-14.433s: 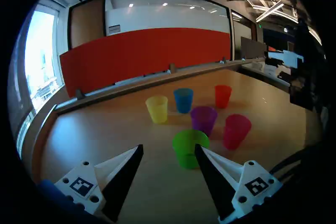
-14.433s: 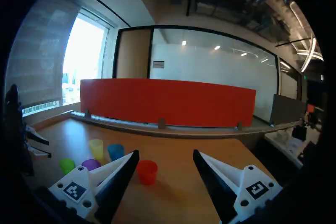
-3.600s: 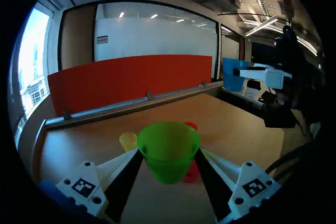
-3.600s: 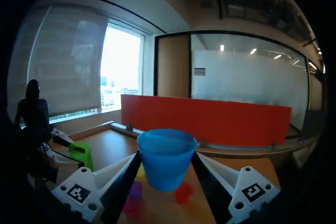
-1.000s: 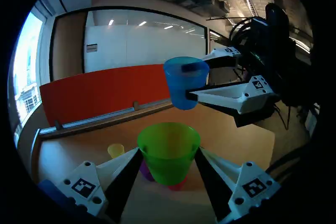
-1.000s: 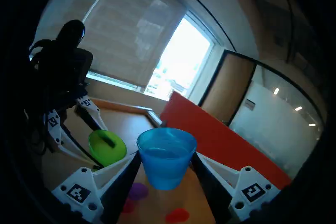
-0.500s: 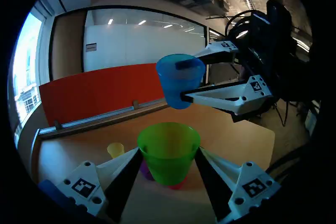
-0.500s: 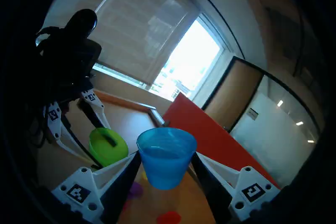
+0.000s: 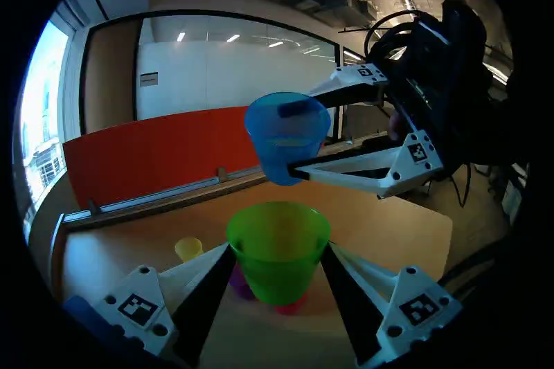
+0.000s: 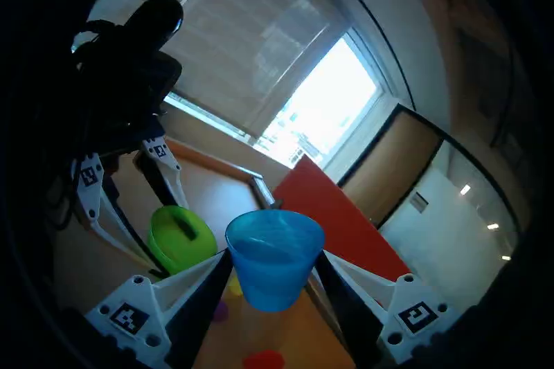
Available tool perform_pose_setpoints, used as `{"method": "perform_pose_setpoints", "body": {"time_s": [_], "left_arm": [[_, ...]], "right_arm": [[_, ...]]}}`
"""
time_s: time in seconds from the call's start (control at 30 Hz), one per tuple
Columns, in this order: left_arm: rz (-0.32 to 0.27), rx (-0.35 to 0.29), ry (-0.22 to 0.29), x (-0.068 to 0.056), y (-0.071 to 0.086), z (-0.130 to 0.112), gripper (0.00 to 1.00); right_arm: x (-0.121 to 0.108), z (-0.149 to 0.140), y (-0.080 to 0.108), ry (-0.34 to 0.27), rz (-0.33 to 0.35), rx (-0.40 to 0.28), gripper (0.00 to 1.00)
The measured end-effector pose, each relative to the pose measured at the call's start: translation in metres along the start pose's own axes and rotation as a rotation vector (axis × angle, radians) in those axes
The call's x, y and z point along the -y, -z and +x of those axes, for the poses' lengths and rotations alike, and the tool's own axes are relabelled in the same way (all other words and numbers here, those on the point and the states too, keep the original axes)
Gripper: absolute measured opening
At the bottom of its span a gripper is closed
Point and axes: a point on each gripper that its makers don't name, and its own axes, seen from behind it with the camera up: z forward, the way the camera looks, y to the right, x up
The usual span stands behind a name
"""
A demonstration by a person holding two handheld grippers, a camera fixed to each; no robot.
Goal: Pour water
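The wooden table [image 9: 388,230] is filling the lower half of the left gripper view, and the red partition [image 9: 152,147] is running behind it at left. The right gripper [image 9: 285,139] is reaching in from the upper right, its jaws pinching the slightly tilted blue cup [image 9: 273,135] just above centre. In the right gripper view, this cup is holding water. Below it at lower centre, the left gripper [image 9: 278,245] is pinching the upright green cup [image 9: 278,268]. A yellow cup [image 9: 188,248] is standing at lower left.
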Motion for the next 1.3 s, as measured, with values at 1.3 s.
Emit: {"method": "perform_pose_setpoints", "body": {"time_s": [1.3], "left_arm": [[-0.008,-0.008,-0.002,-0.004,-0.001,0.004,0.84]], "right_arm": [[-0.003,0.014,-0.002,0.258,0.031,0.021,0.89]]}}
